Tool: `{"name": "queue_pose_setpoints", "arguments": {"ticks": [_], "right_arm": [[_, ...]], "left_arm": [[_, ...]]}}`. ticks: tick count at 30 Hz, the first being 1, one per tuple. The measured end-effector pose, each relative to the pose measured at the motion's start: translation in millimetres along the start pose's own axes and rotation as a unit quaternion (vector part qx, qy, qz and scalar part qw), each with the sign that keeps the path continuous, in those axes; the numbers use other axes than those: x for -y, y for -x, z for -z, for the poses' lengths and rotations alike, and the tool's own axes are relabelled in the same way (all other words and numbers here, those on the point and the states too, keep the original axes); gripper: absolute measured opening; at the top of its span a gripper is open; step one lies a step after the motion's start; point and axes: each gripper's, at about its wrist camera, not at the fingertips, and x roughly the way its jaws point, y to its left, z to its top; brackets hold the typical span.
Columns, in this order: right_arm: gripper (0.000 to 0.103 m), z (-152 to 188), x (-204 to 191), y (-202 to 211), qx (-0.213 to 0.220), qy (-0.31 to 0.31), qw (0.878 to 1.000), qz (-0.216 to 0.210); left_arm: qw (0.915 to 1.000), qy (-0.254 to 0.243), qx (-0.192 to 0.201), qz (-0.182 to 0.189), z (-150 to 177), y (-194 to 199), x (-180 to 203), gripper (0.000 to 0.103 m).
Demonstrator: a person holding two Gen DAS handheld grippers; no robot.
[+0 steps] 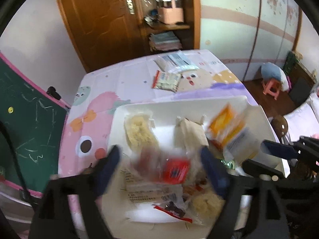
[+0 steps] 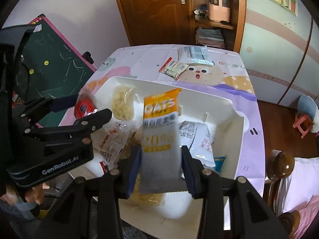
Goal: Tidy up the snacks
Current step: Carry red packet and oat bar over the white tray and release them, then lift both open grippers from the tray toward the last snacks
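A white bin (image 2: pixel 237 123) (image 1: pixel 199 103) sits on the cartoon tablecloth and holds several snack packets. My right gripper (image 2: pixel 161 165) is shut on an orange and grey OATS packet (image 2: pixel 159 135), held upright over the bin; the packet also shows in the left wrist view (image 1: pixel 227 127). My left gripper (image 1: pixel 161 167) holds a clear packet with a red label (image 1: pixel 175 169) between its fingers above the bin's near left side; it shows from the side in the right wrist view (image 2: pixel 83 105). A pale crumbly snack pack (image 2: pixel 122 103) lies in the bin's far left corner.
Two loose packets lie on the far table: a red-edged one (image 2: pixel 173 67) (image 1: pixel 166 79) and a pale blue one (image 2: pixel 194 54). A green chalkboard (image 2: pixel 53 69) stands left. A wooden door and shelf stand behind. A pink stool (image 2: pixel 303 125) stands at the right.
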Motion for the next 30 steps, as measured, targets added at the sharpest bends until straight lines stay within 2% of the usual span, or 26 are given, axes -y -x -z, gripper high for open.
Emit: {"name": "queue_pose_setpoints", "arguments": {"ticks": [1, 3, 4, 9, 16, 20, 25, 30], "right_arm": [[0.047, 0, 0, 2, 0.004, 0.000, 1.000, 0.001], [0.057, -1, 0, 5, 0.014, -0.003, 1.000, 0.006], [0.058, -2, 0, 8, 0.019, -0.004, 1.000, 0.009], [0.058, -5, -2, 12, 0.029, -0.003, 0.999, 0.015], [0.058, -6, -2, 13, 0.035, -0.007, 0.999, 0.018], [0.058, -6, -5, 15, 0.052, -0.001, 0.998, 0.027], [0.058, -8, -13, 20, 0.073, 0.016, 0.996, 0.039], [0.058, -11, -16, 16, 0.074, 0.022, 0.996, 0.045]], "left_arm": [[1.0000, 0.002, 0.004, -0.004, 0, 1, -1, 0.099], [0.9998, 0.006, 0.014, -0.011, -1, 5, -5, 0.099], [0.9998, 0.008, 0.017, -0.010, -1, 6, -6, 0.099], [0.9993, 0.030, 0.019, 0.014, -2, 7, -14, 0.099], [0.9974, 0.056, 0.041, 0.018, 0, 10, -24, 0.099], [0.9977, 0.050, 0.044, 0.008, 0, 9, -27, 0.097], [0.9966, 0.056, 0.052, 0.030, 1, 11, -30, 0.096], [0.9957, 0.066, 0.048, 0.044, 0, 7, -36, 0.096]]}}
